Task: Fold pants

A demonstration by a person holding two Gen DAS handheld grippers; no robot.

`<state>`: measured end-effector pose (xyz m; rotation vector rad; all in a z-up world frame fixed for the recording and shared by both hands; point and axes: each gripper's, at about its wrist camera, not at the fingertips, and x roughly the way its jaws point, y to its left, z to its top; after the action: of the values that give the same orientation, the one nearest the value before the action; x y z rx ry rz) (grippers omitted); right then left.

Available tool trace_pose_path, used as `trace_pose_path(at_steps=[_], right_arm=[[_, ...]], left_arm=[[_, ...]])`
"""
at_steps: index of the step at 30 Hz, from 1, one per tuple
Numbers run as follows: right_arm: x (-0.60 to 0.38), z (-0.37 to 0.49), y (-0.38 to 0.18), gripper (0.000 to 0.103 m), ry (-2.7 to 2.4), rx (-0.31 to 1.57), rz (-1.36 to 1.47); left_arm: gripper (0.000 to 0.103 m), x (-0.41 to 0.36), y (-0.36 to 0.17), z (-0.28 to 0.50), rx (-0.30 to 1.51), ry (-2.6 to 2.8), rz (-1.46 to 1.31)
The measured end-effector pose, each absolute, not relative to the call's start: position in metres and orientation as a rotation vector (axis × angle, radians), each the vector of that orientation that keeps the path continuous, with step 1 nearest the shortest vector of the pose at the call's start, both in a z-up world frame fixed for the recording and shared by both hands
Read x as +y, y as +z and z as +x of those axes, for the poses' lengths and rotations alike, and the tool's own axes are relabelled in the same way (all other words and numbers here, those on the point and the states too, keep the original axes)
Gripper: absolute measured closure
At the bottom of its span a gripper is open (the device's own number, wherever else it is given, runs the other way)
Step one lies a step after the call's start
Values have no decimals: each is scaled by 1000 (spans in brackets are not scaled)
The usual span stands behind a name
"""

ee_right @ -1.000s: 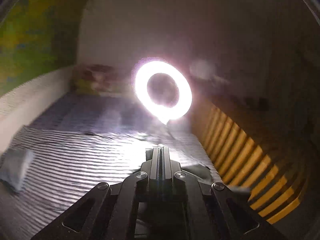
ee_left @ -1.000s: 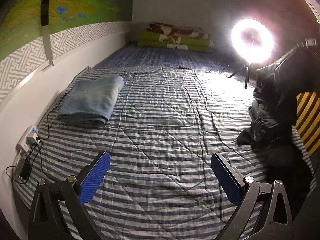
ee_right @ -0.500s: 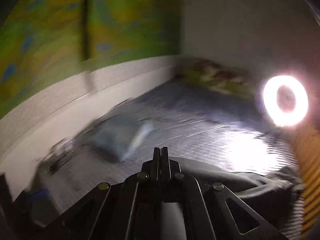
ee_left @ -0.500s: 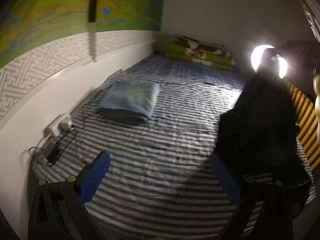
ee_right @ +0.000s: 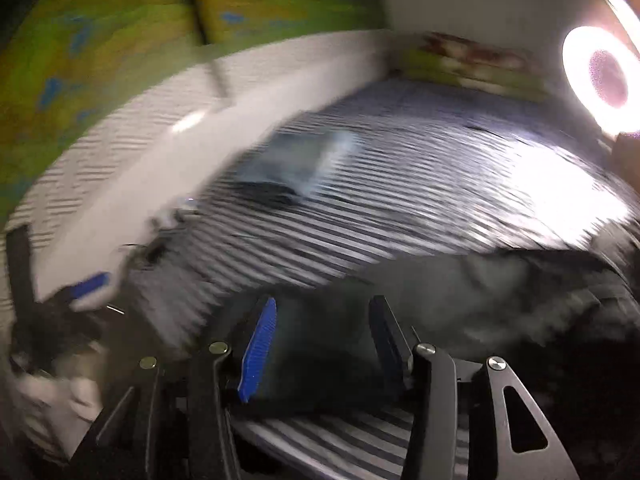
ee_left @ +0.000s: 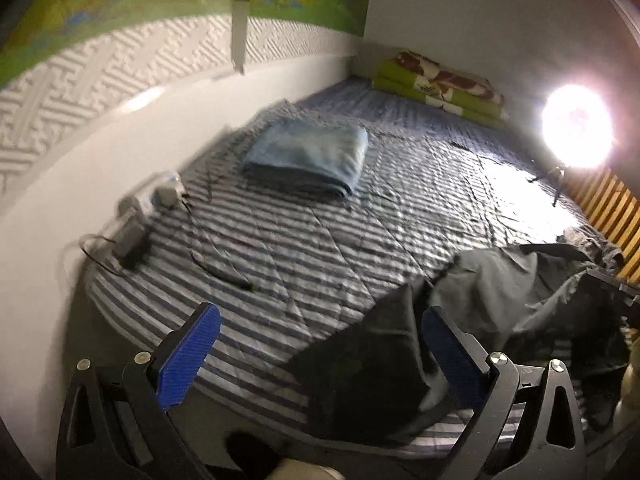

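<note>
Striped bed [ee_left: 320, 240] (ring light [ee_left: 576, 132] glaring)

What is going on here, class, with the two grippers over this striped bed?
A person holding a gripper in each hand is starting to fold a pair of dark pants, which lie crumpled at the near edge of the striped bedspread. The right gripper is opening over the dark cloth, with its pads not pressing on it. The left gripper is wide open and empty beside the pants. A folded blue garment already lies by the wall.
</note>
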<state>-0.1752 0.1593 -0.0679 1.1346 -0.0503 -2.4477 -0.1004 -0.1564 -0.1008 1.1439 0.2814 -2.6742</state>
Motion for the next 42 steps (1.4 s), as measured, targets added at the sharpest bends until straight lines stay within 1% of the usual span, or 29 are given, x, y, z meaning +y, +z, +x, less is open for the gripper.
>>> trace_pose_path(at_steps=[2,6,9,11,13,14,15,16,18,21,23,25,26,27,28,29,32,35,39,42], right_arm=[[200,-181,-84,59,-2534,-71,1221],[272,-188,-121,58,-2630,-189,1408],[301,-188,-136,52,-2657,-251,1478],[316,-190,-144,46,-2656,-292,1508],[324,-194,-153,44,-2657,-335,1530],[328,-196,-158,42,-2651,-353,1538],[327,-199,-162,42,-2647,-364,1546],[325,-203,-167,41,-2641,-382,1559],[322,-213,-182,41,-2601,-455,1590],[314,-229,-201,41,-2518,-543,1620],[307,-238,-212,41,-2491,-537,1648],[300,-248,-223,41,-2464,-524,1673],[298,-250,-225,48,-2463,-522,1681],[296,-251,-225,61,-2462,-515,1668],[295,-251,-224,96,-2455,-492,1659],[292,-249,-217,103,-2451,-454,1641],[290,-236,-185,103,-2539,-345,1519],[294,-220,-143,103,-2607,-285,1390],[302,-201,-96,103,-2707,-194,1264],[313,-191,-63,103,-2793,-187,1178]], left_arm=[[1,-154,-114,-107,309,-2685,1205],[1,-143,-145,-123,353,-2676,1346],[1,-135,-169,-139,385,-2671,1445],[1,-127,-184,-152,377,-2657,1509],[1,-115,-201,-166,348,-2653,1568],[3,-109,-207,-172,323,-2649,1586],[16,-105,-212,-177,296,-2642,1597],[25,-98,-217,-182,261,-2625,1614],[65,-90,-220,-190,237,-2607,1649],[91,-82,-207,-199,247,-2628,1638],[98,-77,-185,-203,232,-2663,1591],[100,-73,-158,-206,255,-2718,1553],[101,-71,-143,-207,261,-2743,1530],[101,-67,-128,-208,257,-2767,1504],[101,-63,-110,-206,233,-2799,1470],[101,-59,-94,-206,199,-2828,1437],[101,-45,-49,-200,118,-2906,1361],[101,-36,-23,-199,76,-2941,1342],[101,-31,-10,-197,16,-2948,1320],[101,-37,-9,-190,-25,-2927,1300]])
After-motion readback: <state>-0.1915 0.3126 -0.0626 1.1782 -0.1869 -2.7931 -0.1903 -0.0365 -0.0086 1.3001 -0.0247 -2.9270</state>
